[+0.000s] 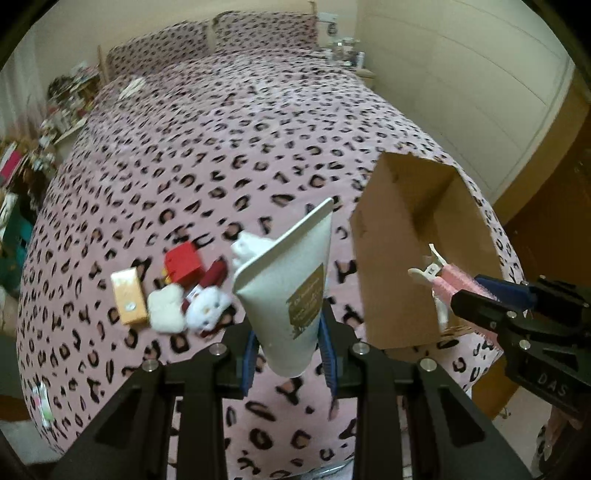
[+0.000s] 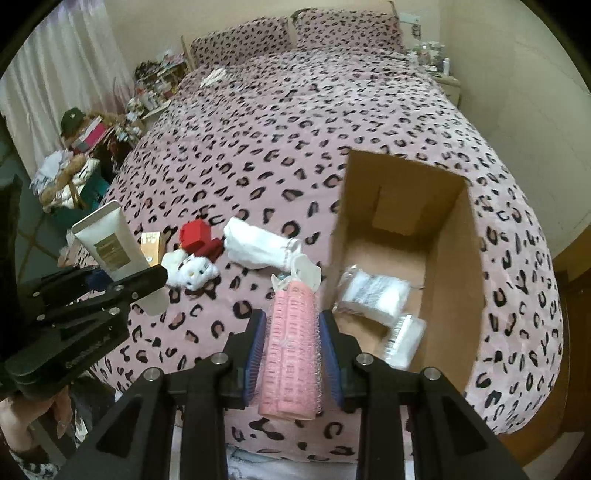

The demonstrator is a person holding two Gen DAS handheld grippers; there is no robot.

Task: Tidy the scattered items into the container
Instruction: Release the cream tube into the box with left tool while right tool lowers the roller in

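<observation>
My left gripper (image 1: 290, 332) is shut on a pale tube with a gold label (image 1: 291, 280), held above the bed. My right gripper (image 2: 291, 332) is shut on a pink hair roller (image 2: 291, 350) that has a white clip at its far end, just left of the open cardboard box (image 2: 443, 229). Two white packets (image 2: 373, 295) lie inside the box. On the bedspread left of the box lie a red box (image 1: 183, 260), an orange box (image 1: 127, 295), white plush pieces (image 1: 166, 310) and a white sock (image 2: 258, 245). The right gripper (image 1: 491, 291) hangs in front of the box wall (image 1: 391, 266).
Everything rests on a bed with a pink leopard-print cover (image 1: 240, 140) and two pillows (image 2: 295, 33) at the far end. Cluttered shelves (image 2: 85, 147) stand on the left, a nightstand (image 2: 448, 79) at the far right. A hand (image 2: 33, 410) holds the left gripper.
</observation>
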